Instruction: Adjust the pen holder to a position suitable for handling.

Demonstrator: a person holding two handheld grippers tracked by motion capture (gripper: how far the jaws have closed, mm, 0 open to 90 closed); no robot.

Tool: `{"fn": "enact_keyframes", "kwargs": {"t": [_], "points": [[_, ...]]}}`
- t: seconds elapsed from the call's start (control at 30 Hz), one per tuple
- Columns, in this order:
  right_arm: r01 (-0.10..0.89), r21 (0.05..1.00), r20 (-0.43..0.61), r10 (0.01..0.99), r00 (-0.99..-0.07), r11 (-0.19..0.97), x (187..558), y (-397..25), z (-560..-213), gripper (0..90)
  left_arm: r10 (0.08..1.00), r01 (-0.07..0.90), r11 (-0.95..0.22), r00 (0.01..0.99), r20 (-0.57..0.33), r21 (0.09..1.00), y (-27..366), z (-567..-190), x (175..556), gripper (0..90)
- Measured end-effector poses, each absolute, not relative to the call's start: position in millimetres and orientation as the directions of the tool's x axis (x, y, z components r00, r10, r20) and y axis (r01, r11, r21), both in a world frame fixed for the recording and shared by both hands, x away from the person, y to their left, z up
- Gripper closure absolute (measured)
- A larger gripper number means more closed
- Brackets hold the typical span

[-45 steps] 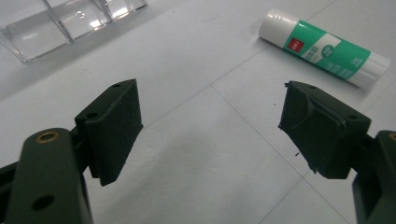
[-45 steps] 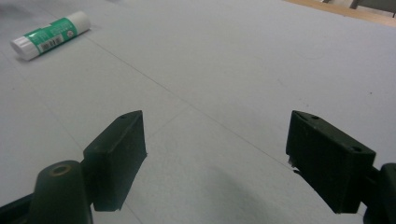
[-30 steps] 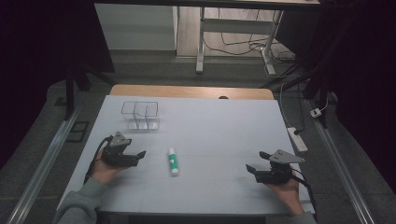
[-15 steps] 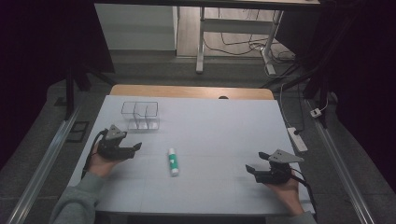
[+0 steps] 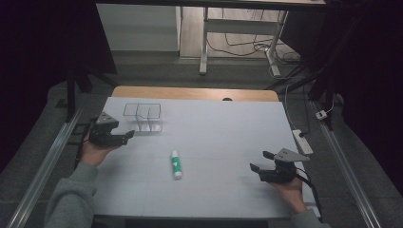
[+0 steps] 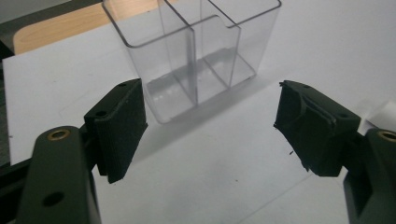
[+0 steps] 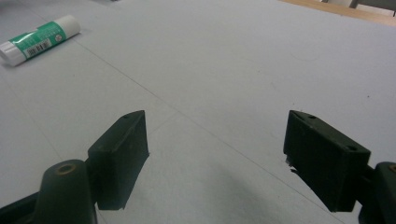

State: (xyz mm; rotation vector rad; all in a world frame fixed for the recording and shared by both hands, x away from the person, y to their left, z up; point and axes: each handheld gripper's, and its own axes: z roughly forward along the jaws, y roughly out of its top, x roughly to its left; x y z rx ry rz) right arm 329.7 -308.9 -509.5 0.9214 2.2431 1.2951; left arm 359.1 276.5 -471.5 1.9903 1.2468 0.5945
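A clear plastic organiser [image 5: 143, 116] with divided compartments stands upright at the back left of the white table [image 5: 223, 128]. My left gripper [image 5: 124, 135] is open just left of it, jaws pointing at it; in the left gripper view the organiser [image 6: 196, 51] stands just beyond the open gripper [image 6: 210, 126], apart from it. A white and green glue stick [image 5: 176, 164] lies flat mid-table, also seen far left in the right gripper view as the glue stick [image 7: 39, 38]. My right gripper [image 5: 259, 161] is open near the front right, with nothing between its jaws [image 7: 217, 149].
A wooden strip [image 5: 195, 93] edges the table's far side. A white power strip [image 5: 302, 141] lies along the right edge. Metal rails [image 5: 45, 164] run along both sides. Table legs and cables [image 5: 237, 42] show on the floor beyond.
My left gripper has moved away from the glue stick, up and to the left, toward the clear organiser. The right gripper has stayed in place.
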Motion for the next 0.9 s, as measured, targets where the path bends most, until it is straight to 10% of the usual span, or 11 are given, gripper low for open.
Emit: {"fn": "enact_keyframes", "kwargs": {"t": [0.9], "points": [[0.361, 0.847, -0.021, 0.704, -0.710, 0.390, 327.2, -306.1, -513.3, 21.7, 0.949, 0.600, -0.204, 0.316, 0.005, 0.774, 307.8, -460.6, 410.9, 38.3]]}}
